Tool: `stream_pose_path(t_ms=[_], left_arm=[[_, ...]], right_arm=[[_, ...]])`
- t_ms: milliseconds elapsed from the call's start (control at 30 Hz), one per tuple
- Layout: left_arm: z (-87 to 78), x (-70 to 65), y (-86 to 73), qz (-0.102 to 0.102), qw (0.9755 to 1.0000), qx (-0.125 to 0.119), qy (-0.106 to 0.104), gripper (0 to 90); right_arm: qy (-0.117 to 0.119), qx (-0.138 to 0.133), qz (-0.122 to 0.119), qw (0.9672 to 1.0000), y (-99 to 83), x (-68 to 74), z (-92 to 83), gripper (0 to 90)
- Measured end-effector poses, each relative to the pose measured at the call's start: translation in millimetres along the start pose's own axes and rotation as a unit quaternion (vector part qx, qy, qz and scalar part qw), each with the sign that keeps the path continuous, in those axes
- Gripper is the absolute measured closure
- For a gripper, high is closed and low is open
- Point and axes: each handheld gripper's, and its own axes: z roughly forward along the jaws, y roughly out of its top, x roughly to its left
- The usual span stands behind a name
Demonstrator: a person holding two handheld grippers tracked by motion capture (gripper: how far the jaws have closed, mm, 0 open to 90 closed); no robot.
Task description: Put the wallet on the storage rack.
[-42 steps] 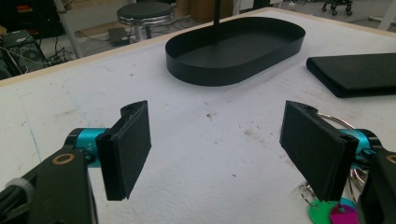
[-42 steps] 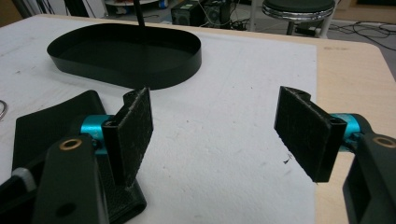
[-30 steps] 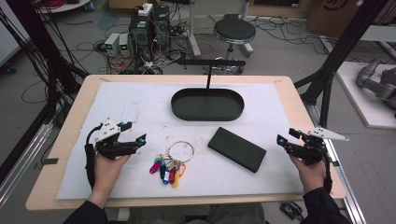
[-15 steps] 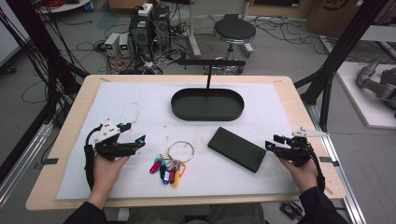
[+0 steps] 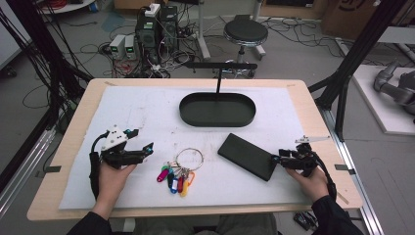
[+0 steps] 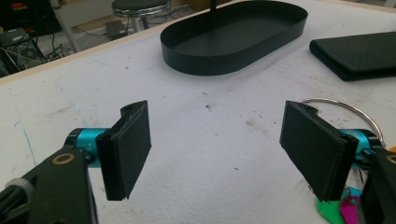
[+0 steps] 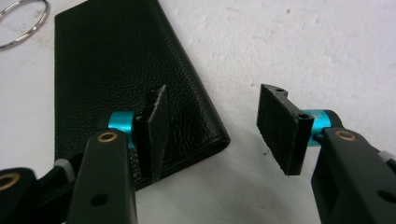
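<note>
A black leather wallet [image 5: 247,155] lies flat on the white mat, right of centre. My right gripper [image 5: 277,159] is low at its near right corner and open. In the right gripper view the wallet [image 7: 116,70] has that corner between the jaws of my right gripper [image 7: 212,126]. One jaw hangs over the leather, and neither pad presses on it. These jaws have just been closing. A ring of coloured key tags [image 5: 178,169] lies at the mat's front middle. My left gripper [image 5: 142,140] rests left of it, open and holding nothing [image 6: 217,149].
A black oval tray [image 5: 218,117] with an upright post and crossbar stands at the back centre of the mat; its wall [image 6: 224,60] is ahead of the left jaws. The key ring's metal loop [image 6: 345,105] is beside the left gripper's right jaw.
My right gripper has moved left and down to the wallet's corner, and its jaws have narrowed. The left gripper has stayed put.
</note>
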Motion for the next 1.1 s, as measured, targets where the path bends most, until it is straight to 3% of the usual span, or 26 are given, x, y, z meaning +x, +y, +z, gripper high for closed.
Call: stream_pose_path(t_ms=[33,100,133,167,200,333,567,833,900,1100], left_arm=[[0.0,0.1,-0.1,0.0,1.0,0.001,0.0,24.7],[0.1,-0.4,-0.4,0.001,1.0,0.0,0.001,24.7],[-0.1,-0.7,-0.4,0.001,1.0,0.001,0.001,24.7],[0.0,-0.9,-0.3,0.001,1.0,0.001,0.0,24.7],[0.0,-1.1,-0.1,0.002,1.0,0.001,0.0,24.7],[0.2,-1.9,0.5,0.004,1.0,0.001,0.001,24.7],[0.4,-2.3,0.5,0.005,1.0,0.002,0.002,24.7],[-0.5,-2.6,0.9,0.003,1.0,-0.002,0.001,24.7],[-0.8,-2.6,1.1,0.002,1.0,-0.003,0.001,24.7],[0.8,-3.3,5.5,-0.022,0.9995,-0.02,-0.013,24.7]], right_arm=[[0.01,0.005,0.019,0.9998,-0.2,-3.3,1.1,45.4],[0.021,0.008,0.032,0.9992,-0.1,-6.3,1.9,46.9],[0.025,0.012,0.035,0.999,0.1,-5.8,1.7,53.2],[0.025,0.012,0.035,0.999,0.1,-5.8,1.7,53.2],[0.046,0.015,0.042,0.9979,0.5,-5.2,1.8,61.1],[0.041,0.011,0.027,0.9987,0.6,-2.8,0.6,65.8],[0.022,0.006,-0.03,0.9993,4.0,5.4,-3.4,76.9],[0.029,-0.029,-0.057,0.9975,9.0,17.6,-9.3,80.0],[0.031,-0.048,-0.083,0.9949,10.6,22.9,-11.9,80.4],[0.036,-0.077,-0.125,0.9885,12.5,32.3,-17.3,80.8]])
